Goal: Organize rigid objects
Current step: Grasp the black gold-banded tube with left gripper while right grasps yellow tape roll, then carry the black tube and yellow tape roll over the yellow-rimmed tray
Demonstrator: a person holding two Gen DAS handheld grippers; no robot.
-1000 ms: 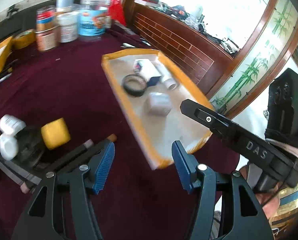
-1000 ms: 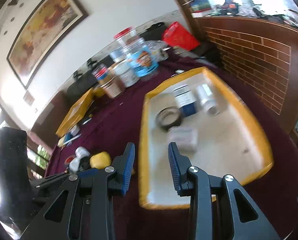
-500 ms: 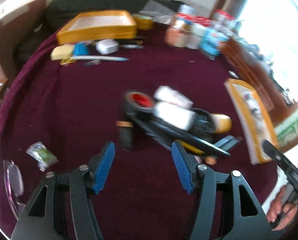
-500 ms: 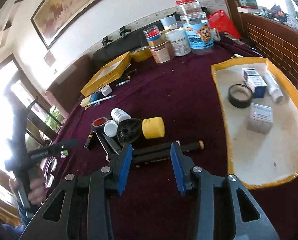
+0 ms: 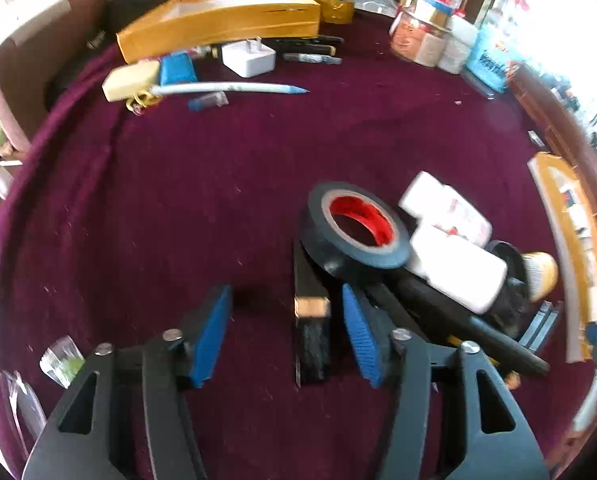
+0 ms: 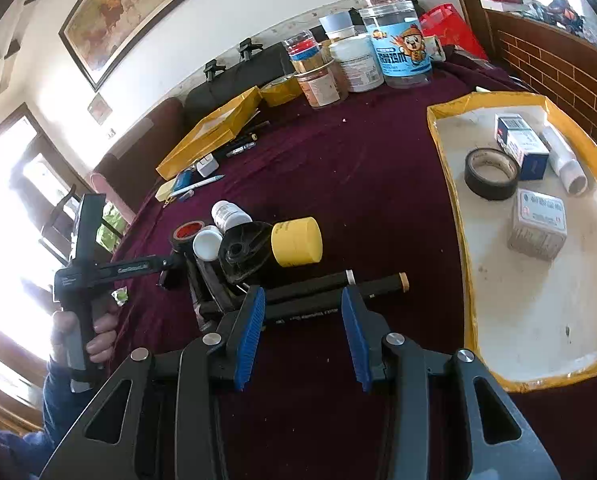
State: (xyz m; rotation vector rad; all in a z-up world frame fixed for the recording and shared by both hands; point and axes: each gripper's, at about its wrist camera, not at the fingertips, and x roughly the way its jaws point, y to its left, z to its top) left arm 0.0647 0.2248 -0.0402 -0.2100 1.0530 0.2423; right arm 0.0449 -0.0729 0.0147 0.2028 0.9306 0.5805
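The left gripper points down at the maroon cloth with its jaws closing; a black marker with a tan band lies between the blue pads, nearer the right one, and neither pad presses on it. Just ahead and to its right sits the pile: one roll of black tape with a red core, two white bottles lying side by side, one yellow-capped jar half hidden behind them, and dark pens and handles whose number is hard to make out under the bottles. Far ahead lie a white pen, a white charger and a yellow box lid. The right gripper hangs with its jaws parted and nothing between the pads; two long black markers lie just beyond its tips, crossing the gap. To its right the yellow-edged tray holds four things: one tape roll, one blue and white box, one white tube and one grey box. The tray's far right rim is cut off by the picture edge. To its left a hand grips the other tool's handle. Farthest off stand several jars, overlapping too much to count.
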